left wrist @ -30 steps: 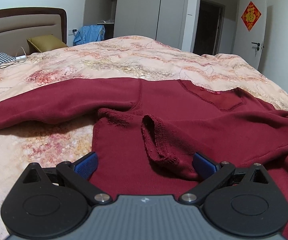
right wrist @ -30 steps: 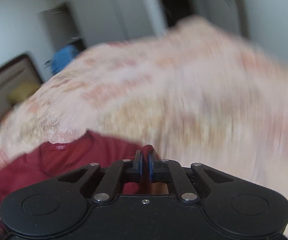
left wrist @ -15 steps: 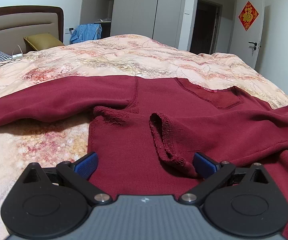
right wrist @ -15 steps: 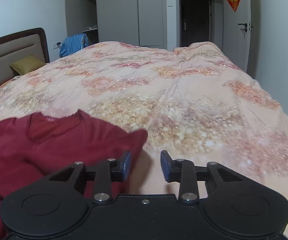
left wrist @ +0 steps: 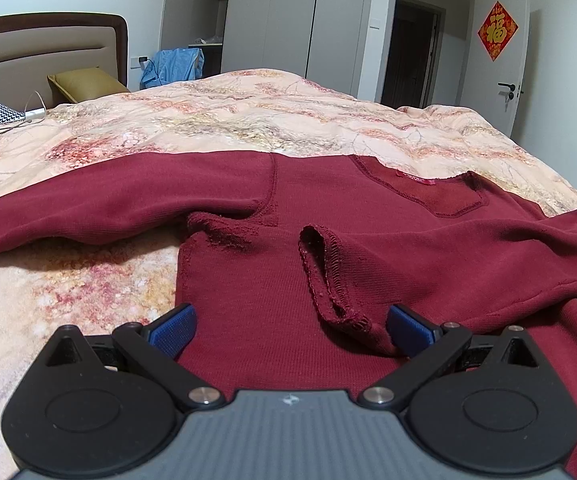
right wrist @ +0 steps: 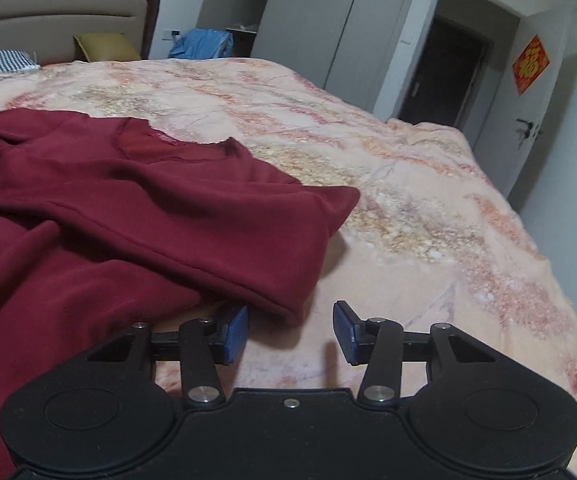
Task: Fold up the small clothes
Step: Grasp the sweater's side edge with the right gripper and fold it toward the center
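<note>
matt ribbed dark-red knit top (left wrist: 368,240), soft floral quilt (left wrist: 248,120), frayed seams

a floral-quilted bed (left wrist: 248,120) carries a dark red garment (left wrist: 408,240), spread out.

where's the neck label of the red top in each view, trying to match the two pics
Left wrist view: the neck label sits right of centre, at the far edge of the red top, in its neckline.
Right wrist view: the label is upper left, blurred, in the neckline.
Shared landmark: the red diamond door hanging, upper right in both.
</note>
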Tool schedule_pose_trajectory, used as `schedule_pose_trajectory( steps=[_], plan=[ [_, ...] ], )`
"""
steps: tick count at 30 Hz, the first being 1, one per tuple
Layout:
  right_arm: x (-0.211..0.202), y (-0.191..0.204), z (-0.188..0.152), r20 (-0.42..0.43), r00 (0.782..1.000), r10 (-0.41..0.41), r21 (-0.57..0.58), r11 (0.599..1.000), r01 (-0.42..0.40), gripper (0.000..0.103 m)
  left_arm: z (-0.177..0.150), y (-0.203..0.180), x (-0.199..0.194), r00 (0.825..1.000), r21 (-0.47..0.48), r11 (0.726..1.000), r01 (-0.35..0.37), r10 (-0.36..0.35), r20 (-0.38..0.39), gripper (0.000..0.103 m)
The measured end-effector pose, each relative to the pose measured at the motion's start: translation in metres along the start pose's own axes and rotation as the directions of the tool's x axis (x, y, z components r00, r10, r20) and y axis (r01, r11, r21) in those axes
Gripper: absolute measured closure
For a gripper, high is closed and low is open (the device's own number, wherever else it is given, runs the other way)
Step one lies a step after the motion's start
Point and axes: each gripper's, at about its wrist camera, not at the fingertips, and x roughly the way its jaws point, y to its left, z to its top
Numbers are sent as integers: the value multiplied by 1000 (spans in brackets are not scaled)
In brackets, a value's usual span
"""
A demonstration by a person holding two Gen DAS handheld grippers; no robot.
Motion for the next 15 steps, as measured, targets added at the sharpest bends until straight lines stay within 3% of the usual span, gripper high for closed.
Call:
schedule_pose_trajectory(
  steps=[1, 2, 7, 11, 13, 15],
  plan=[
    [3, -1, 1, 7, 1000, -6, 3, 1000, 6, 69, 0, 0, 0, 1000, 1, 1000, -1, 1, 0, 0],
    [3, -3, 2, 11, 1000, -5, 15, 1000, 5, 99, 0, 0, 0, 1000, 1, 1000, -1, 1, 0, 0],
    [-13, -5, 3, -9, 998, -56, 66, 996, 56, 100, 0, 0, 0, 1000, -1, 1000, 2, -2, 1, 0],
    [-12, -1, -13, -86, 996, -32, 116, 992, 42, 100, 0, 2, 0, 1000, -2, 1000, 5, -5, 2, 0],
    [-8, 6, -20, -86, 995, -49, 87, 995, 57, 99, 0, 2, 0, 1000, -1, 1000, 5, -5, 2, 0],
    [-8, 3, -20, -80, 996, -38, 137, 989, 49, 98, 0, 3, 0, 1000, -1, 1000, 5, -5, 2, 0]
  ],
)
